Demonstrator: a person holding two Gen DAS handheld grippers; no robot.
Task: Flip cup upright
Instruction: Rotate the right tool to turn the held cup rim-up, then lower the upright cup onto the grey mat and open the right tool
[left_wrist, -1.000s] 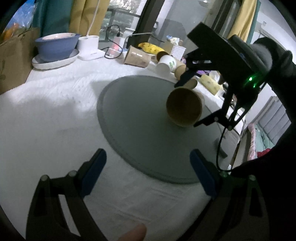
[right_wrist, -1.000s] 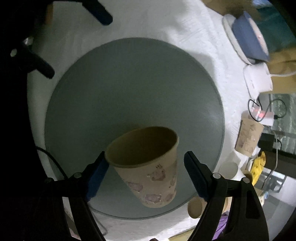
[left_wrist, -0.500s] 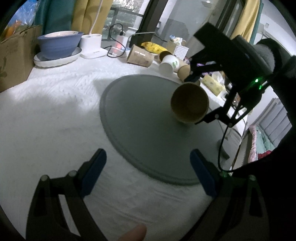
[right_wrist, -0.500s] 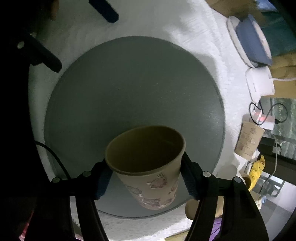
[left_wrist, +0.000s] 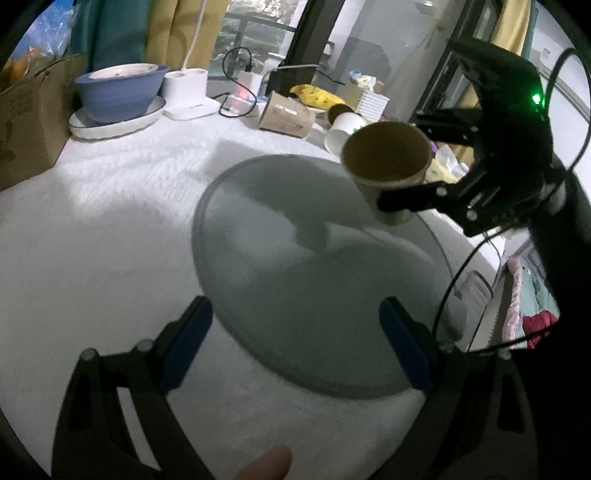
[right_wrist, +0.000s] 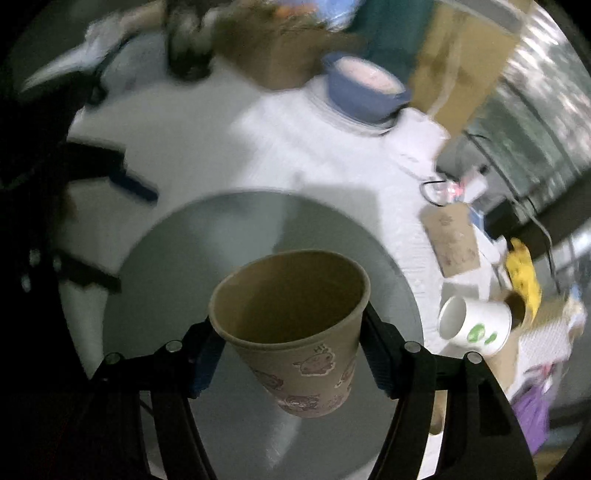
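1. The left tool (left_wrist: 295, 339) hovers low at the near edge of the scene, its blue-padded fingers (left_wrist: 186, 341) spread wide with nothing between them.
2. Beneath and beyond it, a round grey mat (left_wrist: 295, 295) lies flat on the white-covered tabletop (left_wrist: 92, 240).
3. Above the mat's far right side, the right tool (right_wrist: 291, 354) is clenched on the brown paper cup (right_wrist: 295, 325), one pad pressing each side of the cup wall just below the rim.
4. The cup is off the mat, mouth up and tilted, its printed cartoon figures facing the right wrist camera.
5. Farther back, a white paper cup (right_wrist: 476, 326) lies on its side near other clutter.
6. At the far edge, a blue bowl (left_wrist: 120, 90) sits on a white plate (left_wrist: 118, 122).
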